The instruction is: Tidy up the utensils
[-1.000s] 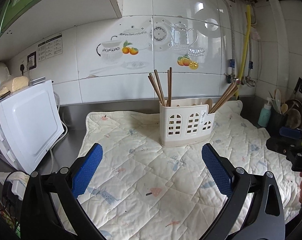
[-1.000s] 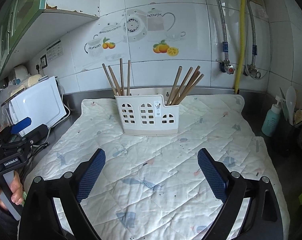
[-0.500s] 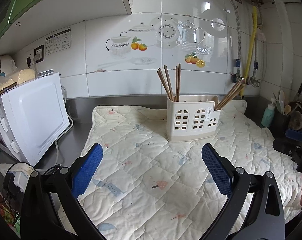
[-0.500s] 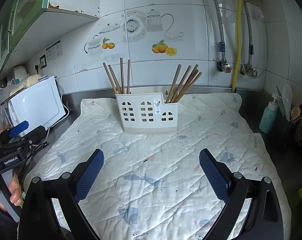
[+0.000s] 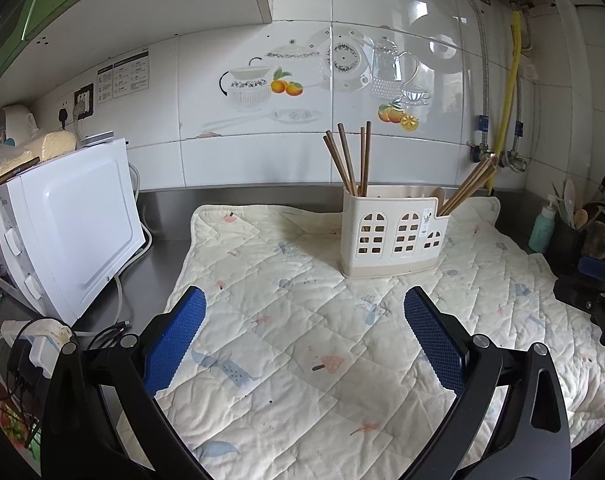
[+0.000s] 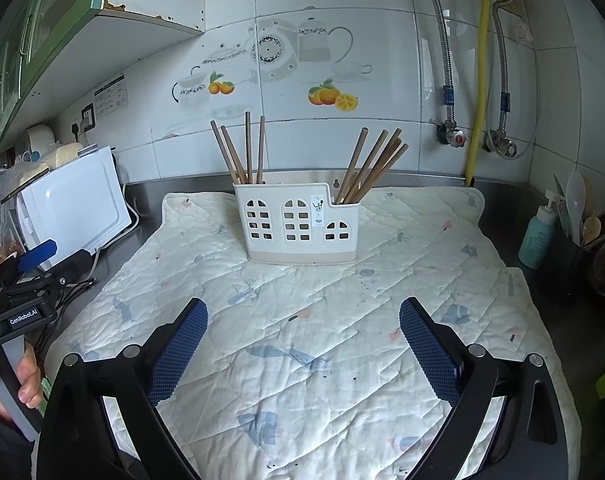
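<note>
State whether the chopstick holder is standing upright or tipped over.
Upright. The holder sits flat on its base on the quilted mat, and chopsticks stick up from its top.

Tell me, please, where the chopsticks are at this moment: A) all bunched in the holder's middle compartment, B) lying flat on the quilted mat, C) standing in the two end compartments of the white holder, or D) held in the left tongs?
C: one bunch of chopsticks stands at the left end of the white holder and another bunch leans at its right end.
</note>
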Demonstrator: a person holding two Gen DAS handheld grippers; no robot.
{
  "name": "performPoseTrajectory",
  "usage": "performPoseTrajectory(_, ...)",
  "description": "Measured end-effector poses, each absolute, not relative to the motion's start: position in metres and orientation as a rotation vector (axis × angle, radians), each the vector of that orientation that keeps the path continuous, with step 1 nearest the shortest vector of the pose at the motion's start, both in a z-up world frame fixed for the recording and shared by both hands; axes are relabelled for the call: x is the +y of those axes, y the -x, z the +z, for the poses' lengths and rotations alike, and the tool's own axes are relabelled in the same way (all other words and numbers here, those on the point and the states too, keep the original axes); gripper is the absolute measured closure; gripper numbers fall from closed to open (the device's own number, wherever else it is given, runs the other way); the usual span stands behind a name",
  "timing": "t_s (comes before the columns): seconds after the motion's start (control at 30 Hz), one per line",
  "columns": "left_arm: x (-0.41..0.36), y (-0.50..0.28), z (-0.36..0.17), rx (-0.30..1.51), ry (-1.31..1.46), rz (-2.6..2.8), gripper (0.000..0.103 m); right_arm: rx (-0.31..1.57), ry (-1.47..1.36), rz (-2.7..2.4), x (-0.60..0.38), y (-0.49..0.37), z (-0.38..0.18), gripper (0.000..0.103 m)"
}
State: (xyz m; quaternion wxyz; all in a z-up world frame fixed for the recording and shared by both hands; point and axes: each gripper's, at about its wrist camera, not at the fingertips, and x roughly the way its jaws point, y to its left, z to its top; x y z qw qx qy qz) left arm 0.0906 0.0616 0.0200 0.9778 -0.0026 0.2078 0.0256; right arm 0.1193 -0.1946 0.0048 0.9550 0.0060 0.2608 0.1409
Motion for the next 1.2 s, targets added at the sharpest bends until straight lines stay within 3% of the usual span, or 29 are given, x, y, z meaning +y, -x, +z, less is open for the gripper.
performPoseTrajectory(1.2, 0.053, -0.095, 0.009, 0.46, -0.015, 0.032, 0.005, 0.549, -0.011, 0.292, -0.194, -0.12, -0.001, 0.009)
